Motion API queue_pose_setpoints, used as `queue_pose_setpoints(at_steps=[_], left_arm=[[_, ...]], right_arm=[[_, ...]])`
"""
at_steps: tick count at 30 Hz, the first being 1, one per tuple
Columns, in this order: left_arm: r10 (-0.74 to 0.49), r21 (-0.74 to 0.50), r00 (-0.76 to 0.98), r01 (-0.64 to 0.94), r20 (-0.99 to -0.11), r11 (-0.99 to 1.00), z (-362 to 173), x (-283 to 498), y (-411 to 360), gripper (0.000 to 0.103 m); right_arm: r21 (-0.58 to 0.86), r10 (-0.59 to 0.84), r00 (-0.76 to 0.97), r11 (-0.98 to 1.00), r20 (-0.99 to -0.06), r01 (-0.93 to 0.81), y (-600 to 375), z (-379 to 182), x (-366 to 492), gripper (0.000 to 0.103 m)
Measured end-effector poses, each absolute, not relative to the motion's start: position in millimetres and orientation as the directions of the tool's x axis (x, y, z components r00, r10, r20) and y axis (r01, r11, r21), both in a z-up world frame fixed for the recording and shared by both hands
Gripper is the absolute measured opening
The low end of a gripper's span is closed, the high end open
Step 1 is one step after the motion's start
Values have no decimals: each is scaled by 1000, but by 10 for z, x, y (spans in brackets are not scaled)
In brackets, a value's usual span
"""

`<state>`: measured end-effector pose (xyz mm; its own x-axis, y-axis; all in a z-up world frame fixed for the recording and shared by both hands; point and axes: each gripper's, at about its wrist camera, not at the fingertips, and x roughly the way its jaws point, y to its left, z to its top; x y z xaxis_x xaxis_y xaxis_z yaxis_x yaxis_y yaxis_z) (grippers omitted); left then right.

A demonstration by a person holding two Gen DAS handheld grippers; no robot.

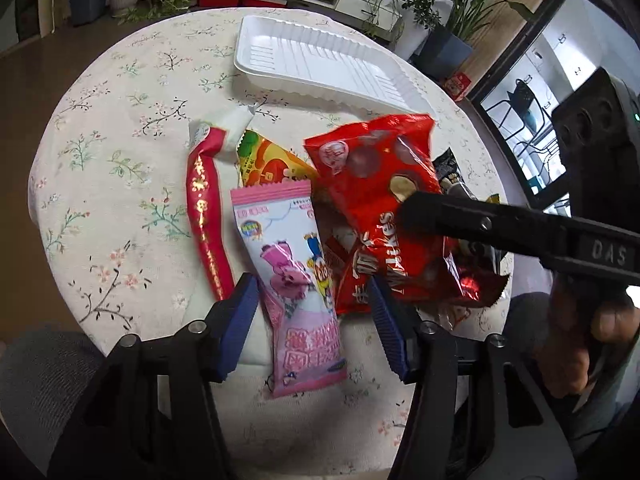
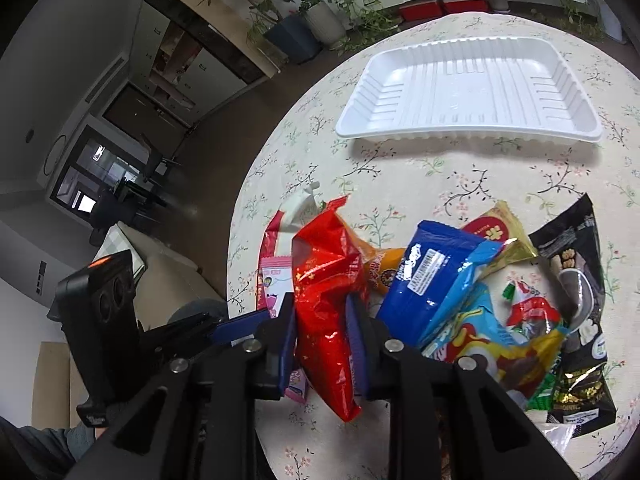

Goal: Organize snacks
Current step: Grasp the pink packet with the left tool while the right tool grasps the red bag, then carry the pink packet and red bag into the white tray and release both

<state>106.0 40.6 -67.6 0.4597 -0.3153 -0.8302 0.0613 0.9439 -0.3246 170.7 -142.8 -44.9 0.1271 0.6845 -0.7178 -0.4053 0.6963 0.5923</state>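
A pile of snack packs lies on the round floral table. My right gripper [image 2: 322, 340] is shut on a red snack bag [image 2: 328, 280], which also shows in the left wrist view [image 1: 384, 208] with the right gripper's black finger across it. My left gripper [image 1: 312, 320] is open, its blue pads on either side of a pink snack pack [image 1: 296, 280] lying flat. A white plastic tray [image 1: 320, 60] stands empty at the far side of the table and shows in the right wrist view [image 2: 472, 88] too.
Other packs lie in the pile: a red and white stick pack [image 1: 206, 208], an orange pack [image 1: 268, 160], a blue pack [image 2: 436, 272], a black pack [image 2: 576, 248], a colourful pack [image 2: 500, 344]. The table edge [image 2: 240, 240] drops to the floor at left. Plants stand beyond.
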Motion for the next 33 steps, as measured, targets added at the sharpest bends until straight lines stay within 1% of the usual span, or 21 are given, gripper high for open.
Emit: queue_pose_setpoints(at_steps=[5, 11, 15, 16, 17, 19, 22, 23, 24, 25, 26, 28, 29, 33], left_arm=[[-273, -264, 445, 82, -853, 961, -673, 1144, 308, 53], [-282, -266, 416, 96, -865, 959, -719, 1167, 325, 53], [-289, -272, 401, 100, -869, 957, -730, 1194, 339, 53], [-295, -278, 394, 101, -871, 955, -729, 1192, 333, 52], [-301, -285, 390, 99, -870, 953, -736, 1209, 336, 49], [-302, -289, 382, 94, -873, 953, -762, 1190, 344, 49], [-300, -289, 380, 87, -875, 953, -775, 1213, 338, 49], [-301, -290, 383, 87, -873, 953, -778, 1219, 343, 47], [-305, -295, 385, 87, -871, 952, -783, 1223, 356, 40], [-311, -301, 384, 88, -869, 949, -783, 1227, 376, 35], [-319, -308, 386, 91, -866, 947, -784, 1225, 389, 32], [-312, -297, 395, 100, -864, 950, -789, 1209, 401, 25], [-312, -295, 397, 105, -863, 950, -792, 1197, 405, 25], [-305, -277, 410, 128, -860, 952, -792, 1142, 380, 24]], right_arm=[[577, 672, 142, 709, -726, -406, -1459, -468, 1706, 25], [595, 675, 114, 707, -729, -383, -1481, -531, 1727, 25], [635, 688, 61, 697, -723, -332, -1494, -573, 1807, 29], [646, 693, 45, 692, -720, -321, -1495, -582, 1814, 31], [658, 697, 22, 685, -716, -312, -1484, -600, 1832, 41], [679, 704, -34, 669, -709, -302, -1430, -633, 1862, 52], [638, 666, -41, 693, -745, -337, -1322, -631, 1862, 53], [630, 661, -37, 695, -749, -347, -1309, -634, 1852, 52], [620, 655, -29, 699, -755, -358, -1298, -635, 1845, 51], [613, 651, -24, 700, -759, -366, -1294, -631, 1830, 46], [609, 649, -19, 702, -760, -370, -1302, -634, 1817, 39], [603, 646, -9, 707, -763, -369, -1336, -648, 1806, 31], [609, 651, -8, 704, -759, -365, -1354, -653, 1805, 28], [605, 655, 13, 705, -755, -370, -1372, -643, 1775, 26]])
